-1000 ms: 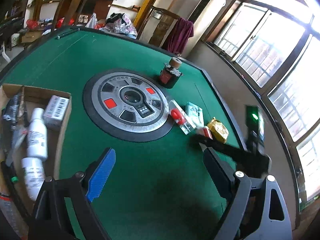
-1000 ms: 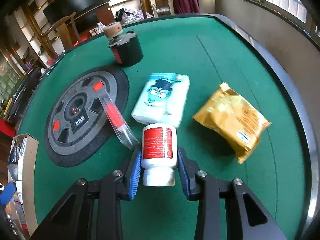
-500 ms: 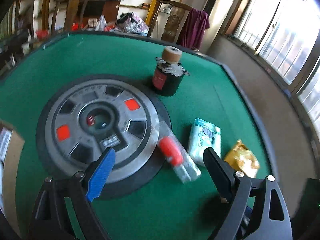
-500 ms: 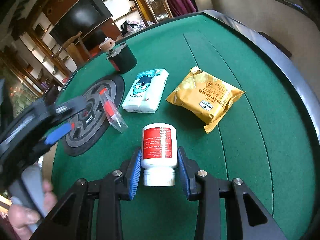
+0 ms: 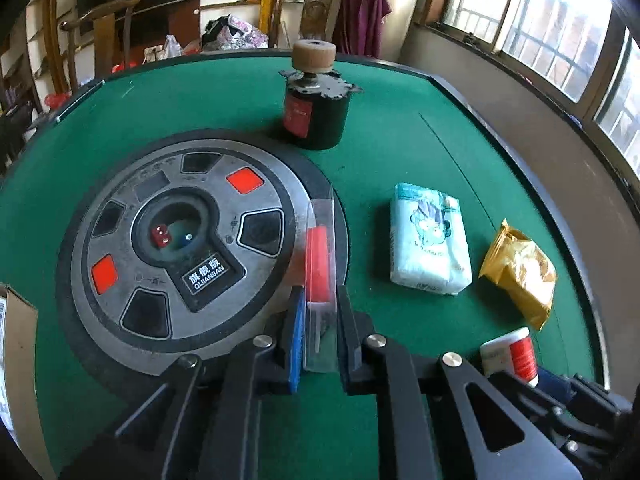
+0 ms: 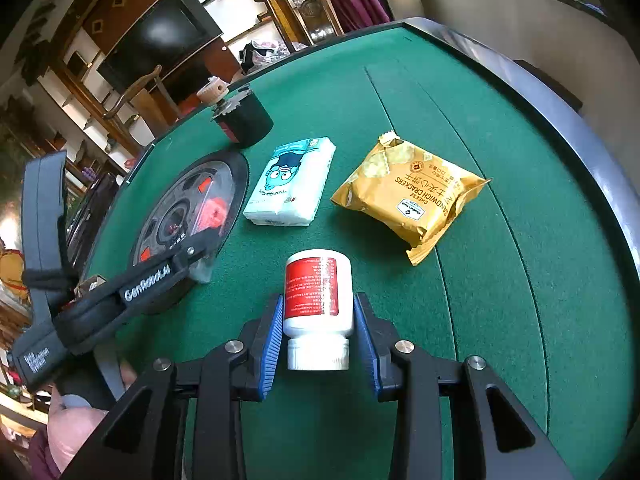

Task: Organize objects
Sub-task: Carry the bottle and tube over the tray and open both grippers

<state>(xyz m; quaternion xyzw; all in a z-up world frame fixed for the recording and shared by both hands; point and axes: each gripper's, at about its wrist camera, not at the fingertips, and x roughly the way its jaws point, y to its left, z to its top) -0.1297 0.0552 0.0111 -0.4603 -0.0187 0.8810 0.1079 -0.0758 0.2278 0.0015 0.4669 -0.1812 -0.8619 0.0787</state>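
In the left wrist view, the left gripper (image 5: pixel 318 334) has its jaws drawn narrow around the near end of a clear plastic packet (image 5: pixel 319 270) with a red item inside, which lies across the rim of the round grey dial (image 5: pixel 176 248) set into the green counter (image 5: pixel 400 136). Beyond it stand a black motor with a cork-coloured wheel (image 5: pixel 314 108), a pale tissue pack (image 5: pixel 428 240) and a yellow cracker bag (image 5: pixel 518 270), each apart from the others; a cardboard box (image 5: pixel 18 344) shows at the left edge. In the right wrist view, the right gripper (image 6: pixel 319 340) holds a white bottle with a red label (image 6: pixel 318 304) between its blue pads (image 6: pixel 273 340), cap toward the camera; whether it is lifted clear of the felt cannot be told. The step in hand appears to be gathering: both tools have taken an item. The next move likely calls for lifting the packet cleanly off the dial, without its thin plastic slipping, and carrying both loads toward the box.
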